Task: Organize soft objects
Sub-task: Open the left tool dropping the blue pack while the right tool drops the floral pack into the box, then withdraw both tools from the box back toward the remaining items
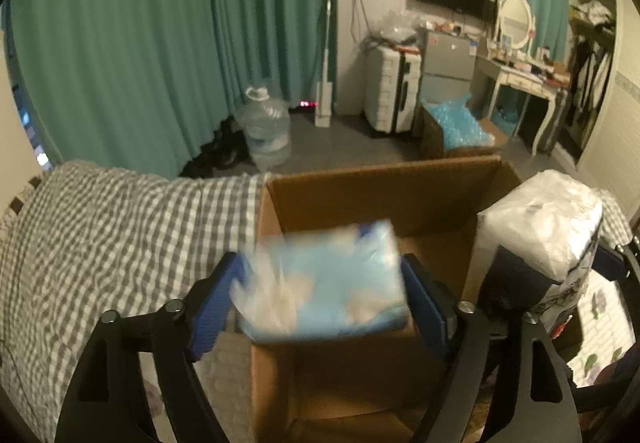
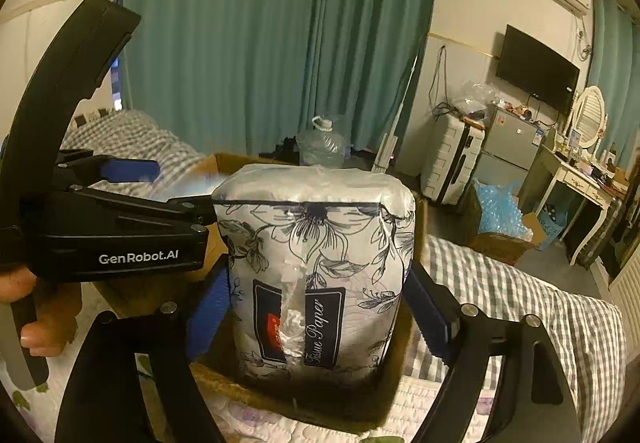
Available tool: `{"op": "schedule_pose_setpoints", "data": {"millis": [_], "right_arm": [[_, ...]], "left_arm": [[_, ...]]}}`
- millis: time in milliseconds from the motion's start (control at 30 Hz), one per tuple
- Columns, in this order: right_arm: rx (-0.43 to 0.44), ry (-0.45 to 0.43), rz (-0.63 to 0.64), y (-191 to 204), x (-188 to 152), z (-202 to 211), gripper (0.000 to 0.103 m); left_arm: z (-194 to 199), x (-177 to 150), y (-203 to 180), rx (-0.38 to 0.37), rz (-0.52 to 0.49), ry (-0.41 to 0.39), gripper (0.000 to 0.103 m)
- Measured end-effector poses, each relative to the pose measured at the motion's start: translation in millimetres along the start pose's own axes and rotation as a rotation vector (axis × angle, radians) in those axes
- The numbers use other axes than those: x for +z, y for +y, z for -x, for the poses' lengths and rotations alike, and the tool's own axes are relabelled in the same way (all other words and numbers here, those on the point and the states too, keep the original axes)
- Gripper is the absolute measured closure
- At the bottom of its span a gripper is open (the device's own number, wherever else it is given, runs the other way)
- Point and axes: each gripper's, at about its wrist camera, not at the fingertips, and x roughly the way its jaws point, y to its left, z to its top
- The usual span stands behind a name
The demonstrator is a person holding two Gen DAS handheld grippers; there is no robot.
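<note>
An open cardboard box (image 1: 380,171) stands on the bed. In the left wrist view a light-blue soft pack (image 1: 328,283), smeared by motion, hangs over the box between the blue pads of my left gripper (image 1: 322,267). The jaws stand wide and a gap shows beside the pack. A white tissue paper pack (image 2: 320,267) with a dark flower print stands upright over the box rim (image 2: 304,403), between the fingers of my right gripper (image 2: 316,275); the pads stand just off its sides. The tissue pack (image 1: 540,227) and right gripper (image 1: 556,263) also show beside the box. The left gripper (image 2: 172,187) reaches in from the left, held by a hand (image 2: 36,307).
A grey-and-white checked cover (image 1: 120,227) lies over the bed around the box. On the floor beyond stand a large water jug (image 1: 266,123), a white suitcase (image 1: 390,91) and a second box of blue packing (image 1: 456,127). Teal curtains hang behind.
</note>
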Motion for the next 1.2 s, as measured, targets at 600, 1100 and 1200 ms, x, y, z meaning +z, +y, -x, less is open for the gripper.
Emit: {"op": "schedule_pose_setpoints", "data": {"millis": [600,1100,1200], "right_arm": [[-0.065,-0.162,-0.053,-10,22,105,0.009],[-0.065,-0.259,-0.062,0,22,212,0.000],[-0.050,-0.262,-0.062,5,18,225,0.000]], "left_arm": [[103,10,10,0.052,0.038,-0.175,0.021],[203,-14,26,0.027,0.137,-0.319,0.000],[213,-19,29,0.050,0.147,-0.335,0.000]]}}
